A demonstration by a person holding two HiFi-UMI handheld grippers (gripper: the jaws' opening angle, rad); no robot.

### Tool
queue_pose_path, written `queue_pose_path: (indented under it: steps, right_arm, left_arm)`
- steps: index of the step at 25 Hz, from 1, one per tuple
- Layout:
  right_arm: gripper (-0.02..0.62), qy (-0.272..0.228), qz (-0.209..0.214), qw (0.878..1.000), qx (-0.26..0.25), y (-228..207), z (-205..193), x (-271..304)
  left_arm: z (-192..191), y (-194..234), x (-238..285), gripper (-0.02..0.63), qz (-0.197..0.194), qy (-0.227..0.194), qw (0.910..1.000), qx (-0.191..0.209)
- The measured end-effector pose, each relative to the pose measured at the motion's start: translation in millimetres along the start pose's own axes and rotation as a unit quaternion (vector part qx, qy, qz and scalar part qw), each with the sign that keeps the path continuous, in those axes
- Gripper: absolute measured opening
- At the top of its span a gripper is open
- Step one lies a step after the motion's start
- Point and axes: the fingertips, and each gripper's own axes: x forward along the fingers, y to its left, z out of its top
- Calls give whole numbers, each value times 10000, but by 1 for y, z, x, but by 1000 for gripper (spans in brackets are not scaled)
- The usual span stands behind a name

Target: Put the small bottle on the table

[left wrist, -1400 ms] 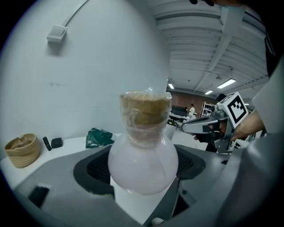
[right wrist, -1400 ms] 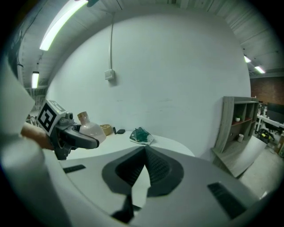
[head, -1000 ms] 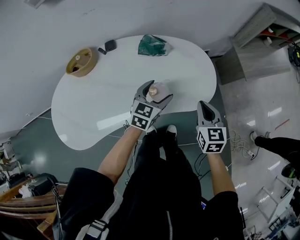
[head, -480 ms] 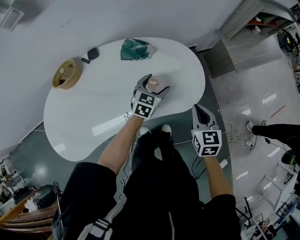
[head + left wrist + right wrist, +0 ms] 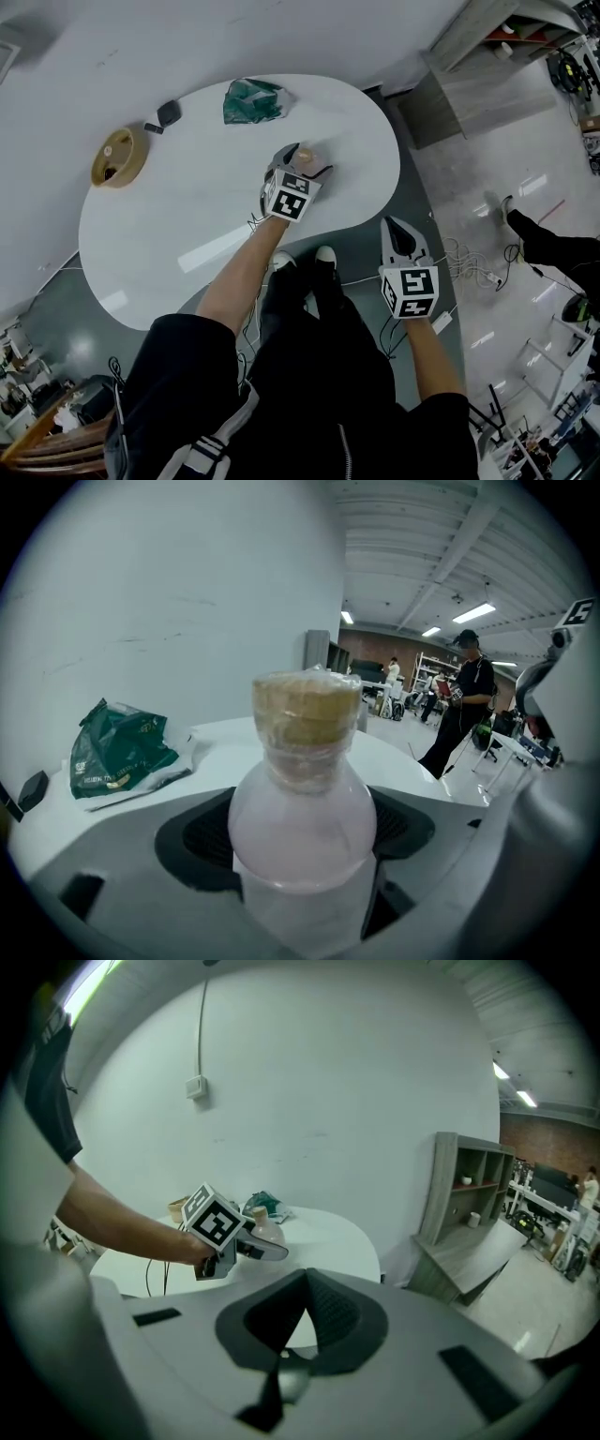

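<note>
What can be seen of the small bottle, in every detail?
The small bottle looks like translucent plastic, with a pale pinkish-white body, rounded shoulder and tan cap under clear film. It stands upright, clamped between the jaws of the left gripper, over the table. Whether its base touches it cannot be seen.

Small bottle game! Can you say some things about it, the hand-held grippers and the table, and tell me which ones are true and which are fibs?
1. The left hand-held gripper is shut on the small bottle. True.
2. The right hand-held gripper holds a bottle too. False: its jaws are together with nothing between them.
3. A green bag lies on the table. True.
4. The small bottle has a blue cap. False: its cap is tan.
</note>
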Motion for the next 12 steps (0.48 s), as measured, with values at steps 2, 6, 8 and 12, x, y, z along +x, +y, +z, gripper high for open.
queue_pose_path:
  steps: [2, 6, 8, 12]
  right_arm:
    - [0, 17, -14, 10000, 18, -4, -2, 0]
    - [0, 64, -53, 9999, 58, -11, -4, 1]
    - [0, 76, -70, 9999, 77, -13, -5, 2]
    - [0, 84, -100, 9998, 124, -18, -5, 3]
  left_arm:
    - [-2, -1, 6, 400, -10, 79, 10000, 40]
    - [-9, -3, 17, 400, -52, 204, 9998, 58]
    - [-13, -2, 20, 400, -69, 272, 9996, 56]
    - [-16, -1, 25, 400, -54, 269, 9996, 107]
